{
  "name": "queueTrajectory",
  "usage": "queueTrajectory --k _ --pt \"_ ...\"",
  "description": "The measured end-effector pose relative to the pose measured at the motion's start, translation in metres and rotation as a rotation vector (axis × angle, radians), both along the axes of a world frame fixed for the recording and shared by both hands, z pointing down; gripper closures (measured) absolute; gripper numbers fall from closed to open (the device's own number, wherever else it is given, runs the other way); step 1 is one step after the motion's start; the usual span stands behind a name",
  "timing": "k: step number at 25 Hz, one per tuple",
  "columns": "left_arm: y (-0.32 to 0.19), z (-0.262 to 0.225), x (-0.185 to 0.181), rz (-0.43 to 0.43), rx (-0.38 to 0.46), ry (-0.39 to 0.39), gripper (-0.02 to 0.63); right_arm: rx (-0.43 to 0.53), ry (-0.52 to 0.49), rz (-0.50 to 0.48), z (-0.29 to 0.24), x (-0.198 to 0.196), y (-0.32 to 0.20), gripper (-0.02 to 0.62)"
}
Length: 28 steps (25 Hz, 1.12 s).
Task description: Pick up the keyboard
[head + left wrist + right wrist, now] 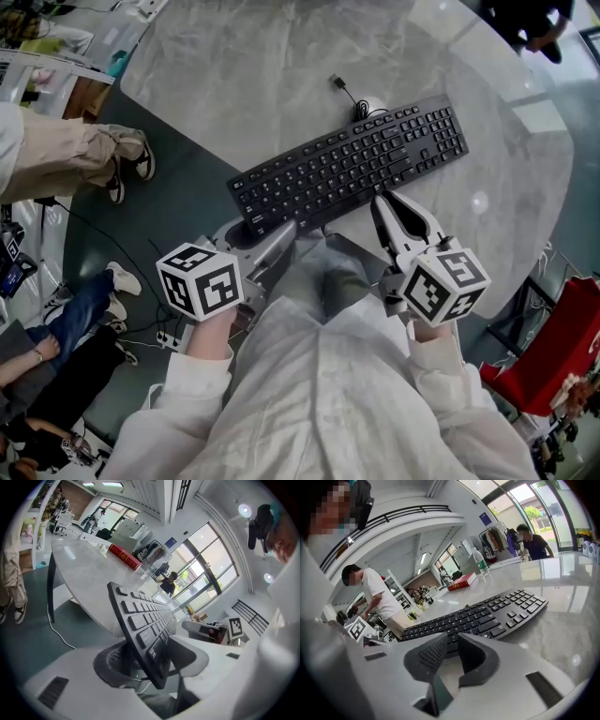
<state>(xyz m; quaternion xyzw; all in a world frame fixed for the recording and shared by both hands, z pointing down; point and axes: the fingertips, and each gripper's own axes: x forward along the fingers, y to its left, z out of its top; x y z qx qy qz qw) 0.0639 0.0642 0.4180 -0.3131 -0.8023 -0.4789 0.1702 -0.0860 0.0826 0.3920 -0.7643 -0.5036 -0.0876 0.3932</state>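
A black keyboard lies slantwise on the round marble table, its near-left corner jutting past the table's edge. My left gripper is shut on that corner; in the left gripper view the keyboard stands tilted between the two pads of the left gripper. My right gripper points at the keyboard's near edge, further right. In the right gripper view the tips of the right gripper almost meet with nothing between them, and the keyboard lies just beyond.
The keyboard's cable and plug trail across the table behind it. A person's legs stand at the left of the table and a red chair at the right. A red book and a bottle stand far back.
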Motion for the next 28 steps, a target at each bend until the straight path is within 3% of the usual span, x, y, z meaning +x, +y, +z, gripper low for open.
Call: queueTrajectory --k 3,6,12,21,28 --pt "0.001 -0.007 0.001 -0.002 -0.010 -0.007 0.385 0.012 0.014 0.020 0.001 -0.002 0.000 0.468" --pt "0.002 -0.009 0.001 -0.004 -0.014 -0.013 0.387 0.026 0.022 0.041 0.006 -0.007 0.000 0.438" --pt "0.003 -0.013 0.003 -0.006 -0.019 -0.029 0.391 0.071 0.157 0.118 0.012 -0.011 0.002 0.346" --pt "0.004 -0.012 0.001 -0.005 -0.018 -0.038 0.394 0.147 0.440 0.166 0.023 -0.006 0.010 0.316" --pt "0.004 -0.011 0.001 -0.005 -0.010 -0.044 0.397 0.168 0.491 0.180 0.030 -0.005 0.017 0.314"
